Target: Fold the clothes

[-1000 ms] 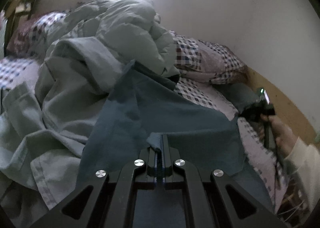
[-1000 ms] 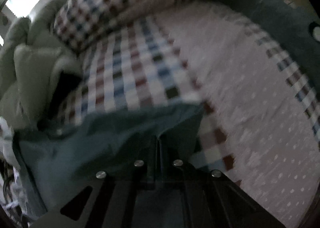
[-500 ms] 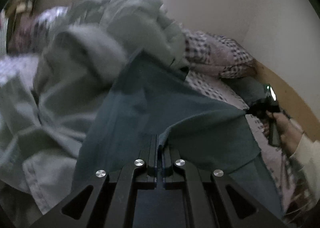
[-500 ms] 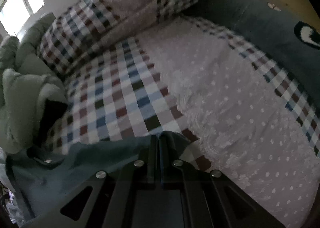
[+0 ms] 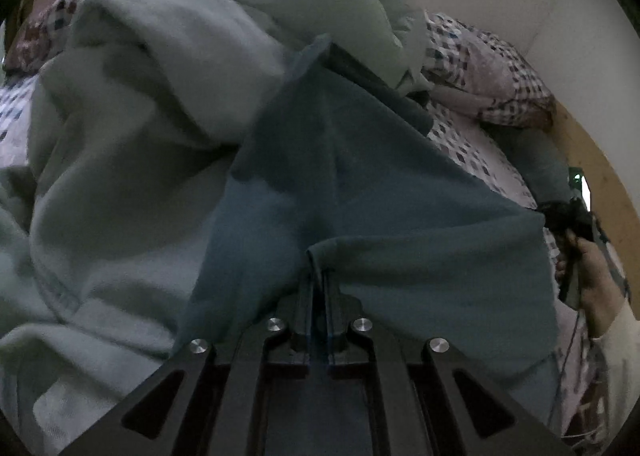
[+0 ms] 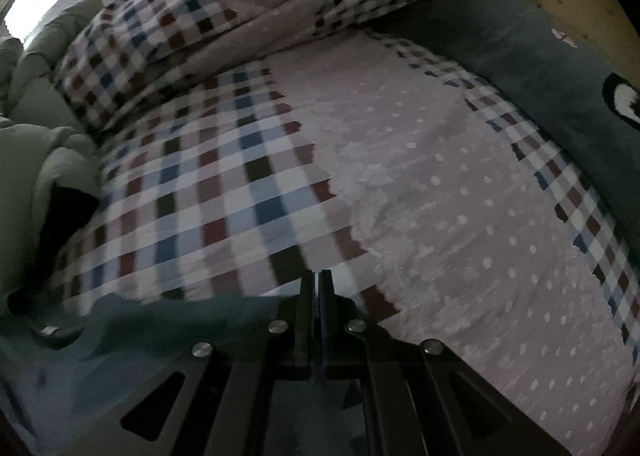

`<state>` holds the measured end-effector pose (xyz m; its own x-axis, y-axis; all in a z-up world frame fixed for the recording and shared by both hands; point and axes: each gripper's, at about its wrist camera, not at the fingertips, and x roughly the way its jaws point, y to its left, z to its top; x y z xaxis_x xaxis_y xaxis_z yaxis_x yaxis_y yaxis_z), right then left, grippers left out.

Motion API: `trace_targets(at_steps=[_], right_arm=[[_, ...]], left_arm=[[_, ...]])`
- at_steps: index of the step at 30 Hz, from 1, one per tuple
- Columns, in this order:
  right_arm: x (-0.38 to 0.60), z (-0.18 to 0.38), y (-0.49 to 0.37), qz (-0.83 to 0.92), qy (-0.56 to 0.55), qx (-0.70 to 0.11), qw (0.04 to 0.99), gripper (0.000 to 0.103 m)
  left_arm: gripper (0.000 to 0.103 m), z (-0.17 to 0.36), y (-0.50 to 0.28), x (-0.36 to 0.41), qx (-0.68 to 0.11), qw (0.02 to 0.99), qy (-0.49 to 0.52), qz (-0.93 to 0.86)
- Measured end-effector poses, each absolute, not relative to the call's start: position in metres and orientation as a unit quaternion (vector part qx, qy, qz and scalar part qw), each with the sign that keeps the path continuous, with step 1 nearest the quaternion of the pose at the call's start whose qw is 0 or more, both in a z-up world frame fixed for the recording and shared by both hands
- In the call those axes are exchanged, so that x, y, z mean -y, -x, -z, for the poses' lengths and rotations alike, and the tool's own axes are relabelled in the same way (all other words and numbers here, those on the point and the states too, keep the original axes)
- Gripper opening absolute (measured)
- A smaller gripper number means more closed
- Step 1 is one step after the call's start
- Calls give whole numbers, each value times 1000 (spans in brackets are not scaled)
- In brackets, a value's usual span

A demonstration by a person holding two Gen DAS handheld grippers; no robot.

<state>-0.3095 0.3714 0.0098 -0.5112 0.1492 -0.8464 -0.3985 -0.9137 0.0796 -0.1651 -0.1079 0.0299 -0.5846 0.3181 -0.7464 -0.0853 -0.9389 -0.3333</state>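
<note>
A dark teal garment is stretched over the bed between both grippers. My left gripper is shut on a fold of its edge. In the left wrist view the right gripper is at the far right in a hand, at the garment's other corner. In the right wrist view my right gripper is shut, and the teal garment hangs to its lower left with a thin edge between the fingers.
A heap of pale grey-green bedding and clothes fills the left. The checked and dotted bedsheet lies ahead, with checked pillows at the back, a dark teal cushion and a wooden bed rail at right.
Both grippers have pulled the teal garment out wider and flatter. The left view has tipped down closer to the heap. The garment has slid lower left in the right view.
</note>
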Motion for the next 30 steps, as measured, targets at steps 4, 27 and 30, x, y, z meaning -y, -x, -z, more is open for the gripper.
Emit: trace_targets(at_steps=[4,27,30], right_arm=[[-379,-8,301,-862,461,-146,154,4],[-188,-113,78,-936,332,-33,-113,49],[-131,-95,63,-926,339,41,-160,49]], left_arm=[[32,-37,155,118,165,117,420,-884],[84,-84,-52,177,220,66,281,-932],[84,-75,-73,174,215,75,281,-932]])
